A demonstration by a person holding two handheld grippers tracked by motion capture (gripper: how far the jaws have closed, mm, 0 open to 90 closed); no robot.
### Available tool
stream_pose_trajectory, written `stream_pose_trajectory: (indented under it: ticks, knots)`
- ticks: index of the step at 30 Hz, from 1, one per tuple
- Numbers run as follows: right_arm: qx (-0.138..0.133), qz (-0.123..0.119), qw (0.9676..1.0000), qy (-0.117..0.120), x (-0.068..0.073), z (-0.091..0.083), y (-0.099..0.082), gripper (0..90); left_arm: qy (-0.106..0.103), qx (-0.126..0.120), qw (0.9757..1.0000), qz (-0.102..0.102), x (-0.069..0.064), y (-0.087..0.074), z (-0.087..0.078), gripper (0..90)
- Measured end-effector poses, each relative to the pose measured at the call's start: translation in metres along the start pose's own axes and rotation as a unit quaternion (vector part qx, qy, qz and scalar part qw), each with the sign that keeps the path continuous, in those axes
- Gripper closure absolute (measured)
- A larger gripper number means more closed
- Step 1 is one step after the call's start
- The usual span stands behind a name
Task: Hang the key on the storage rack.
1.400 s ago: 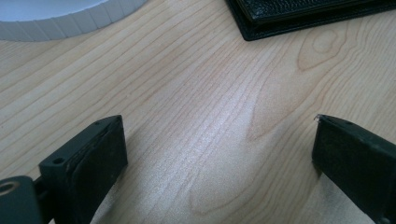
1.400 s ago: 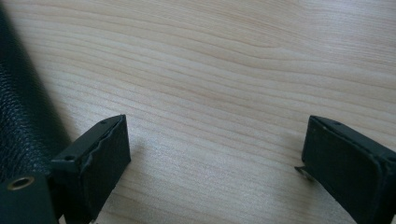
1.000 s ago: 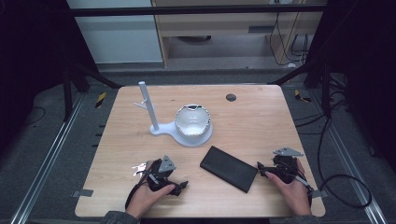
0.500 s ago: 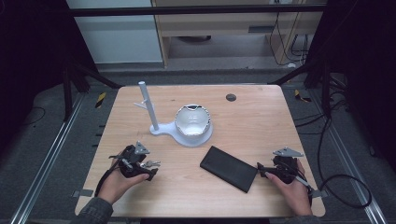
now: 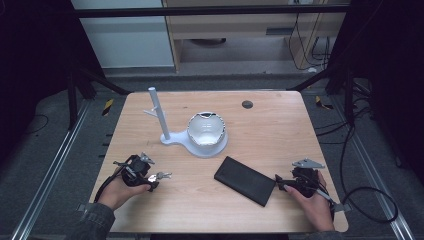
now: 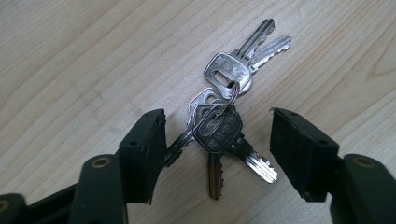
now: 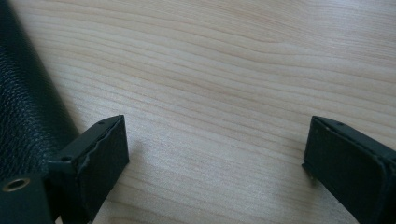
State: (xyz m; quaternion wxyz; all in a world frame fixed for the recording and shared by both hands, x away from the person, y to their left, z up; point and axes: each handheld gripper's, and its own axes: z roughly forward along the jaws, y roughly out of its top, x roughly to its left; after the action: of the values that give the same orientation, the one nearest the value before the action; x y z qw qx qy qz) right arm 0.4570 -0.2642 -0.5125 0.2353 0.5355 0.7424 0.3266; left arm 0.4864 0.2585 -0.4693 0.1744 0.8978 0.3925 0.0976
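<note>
Near the front left corner of the worktop point(image 5: 280, 115), the left tongs point(image 6: 217, 140) stand released, their jaws spread to either side of a bunch of keys point(image 6: 224, 126) that lies flat on the wood. In the high view the keys point(image 5: 162, 175) sit just off the tip of the left tongs point(image 5: 150, 177), well apart from the white stand point(image 5: 165, 135) and its bowl point(image 5: 206, 131).

The right tongs point(image 7: 215, 154) are also released, holding nothing, with bare wood between the jaws and the edge of a black leather case point(image 7: 23, 107) just beside one jaw. From above, the right tongs point(image 5: 280, 184) lie close to the near end of that case point(image 5: 245, 180).

The likely trouble is the grip on the keys. They fan out loosely on one ring, and one blade already lies against the left jaw, so a squeeze may catch only a single key or pinch across the blades, leaving the rest to swing or slide free. Thin metal flat on the wood also gives the jaws little to get under.
</note>
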Motion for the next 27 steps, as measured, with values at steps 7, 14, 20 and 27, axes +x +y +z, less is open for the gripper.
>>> stream_pose_trajectory:
  ticks: [7, 14, 20, 27]
  knots:
    - [0.001, 0.001, 1.0000, 0.001, 0.000, -0.001, 0.000, 6.9, -0.016, 0.006, 0.9999, 0.004, 0.004, -0.002, 0.000, 54.0]
    - [0.001, 0.001, 1.0000, 0.001, 0.001, -0.001, 0.000, 6.9, -0.033, 0.016, 0.9993, 0.008, 0.008, -0.003, -0.003, 66.5]
    - [0.001, 0.001, 1.0000, 0.001, 0.001, -0.001, 0.000, 6.9, -0.035, 0.024, 0.9990, 0.011, 0.009, -0.002, -0.003, 66.9]
    - [0.001, 0.001, 1.0000, 0.001, 0.001, -0.001, 0.000, 7.0, -0.038, 0.023, 0.9989, 0.014, 0.011, 0.000, -0.007, 78.2]
